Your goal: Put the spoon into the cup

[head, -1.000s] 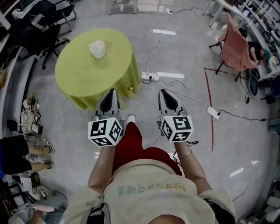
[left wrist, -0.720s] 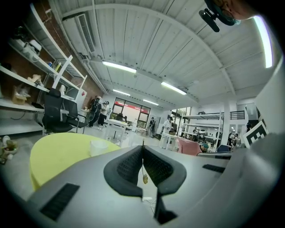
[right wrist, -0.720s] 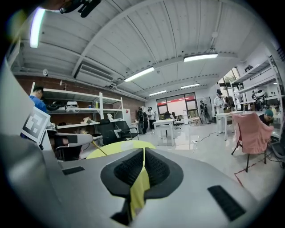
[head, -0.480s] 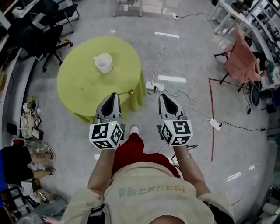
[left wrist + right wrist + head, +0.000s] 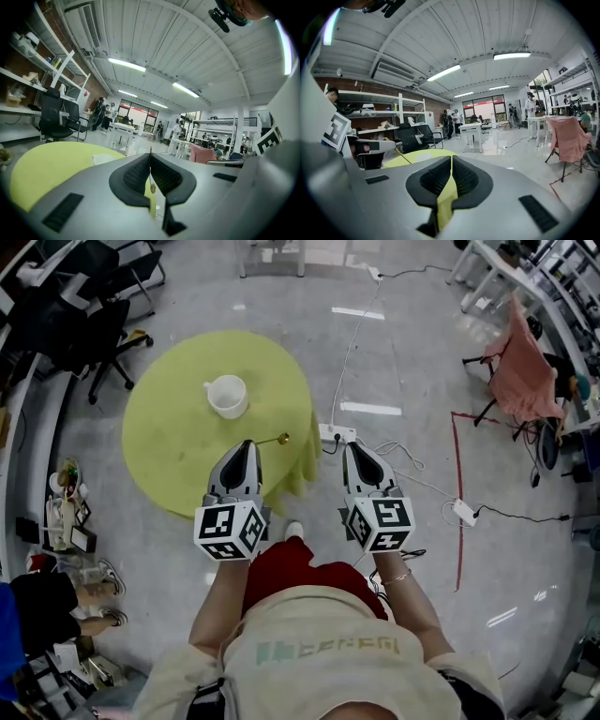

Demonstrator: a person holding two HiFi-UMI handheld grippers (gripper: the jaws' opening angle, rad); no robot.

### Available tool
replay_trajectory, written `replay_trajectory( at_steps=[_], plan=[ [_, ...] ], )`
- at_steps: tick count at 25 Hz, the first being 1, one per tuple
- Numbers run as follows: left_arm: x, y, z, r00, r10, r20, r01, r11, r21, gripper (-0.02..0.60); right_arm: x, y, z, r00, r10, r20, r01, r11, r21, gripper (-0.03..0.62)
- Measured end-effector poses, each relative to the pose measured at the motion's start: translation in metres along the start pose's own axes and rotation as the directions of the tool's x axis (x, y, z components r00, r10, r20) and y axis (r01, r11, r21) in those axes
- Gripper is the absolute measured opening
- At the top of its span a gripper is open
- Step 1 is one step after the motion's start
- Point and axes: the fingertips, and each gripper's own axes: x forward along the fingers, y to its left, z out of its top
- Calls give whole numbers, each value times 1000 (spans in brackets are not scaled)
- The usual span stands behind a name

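A white cup stands on a round table with a yellow-green cloth. My left gripper hangs over the table's near right edge, shut on the handle of a thin gold spoon that sticks out to the right, level. In the left gripper view the jaws are closed, with the spoon's bowl showing below them and the cup ahead to the left. My right gripper is shut and empty, over the floor right of the table. The right gripper view shows its closed jaws and the spoon at left.
A power strip with white cables lies on the floor beside the table. Black office chairs stand at the far left. At the right there is a chair draped in pink cloth, and a red tape line on the floor. A person's legs show at the left edge.
The table and cup have come nearer in the head view as I walked up. The left gripper now reaches over the table's edge, still shut on the spoon.
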Motion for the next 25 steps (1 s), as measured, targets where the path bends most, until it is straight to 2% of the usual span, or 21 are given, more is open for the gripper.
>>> replay_trajectory(
  at_steps=[10, 16, 21, 25],
  plan=[
    [19, 34, 19, 998, 48, 28, -48, 999, -15, 25, 49, 14, 11, 999, 51, -18, -51, 999, -3, 37],
    [30, 50, 25, 991, 124, 46, -123, 992, -39, 25, 80, 15, 21, 992, 120, -27, -120, 993, -16, 37],
    [47, 71, 32, 973, 220, 72, -214, 974, -76, 25, 120, 10, 33, 981, 193, -34, -194, 981, -19, 37],
    [54, 86, 43, 947, 307, 97, -297, 949, -105, 25, 155, 14, 43, 960, 274, -58, -276, 960, -42, 37]
  ],
)
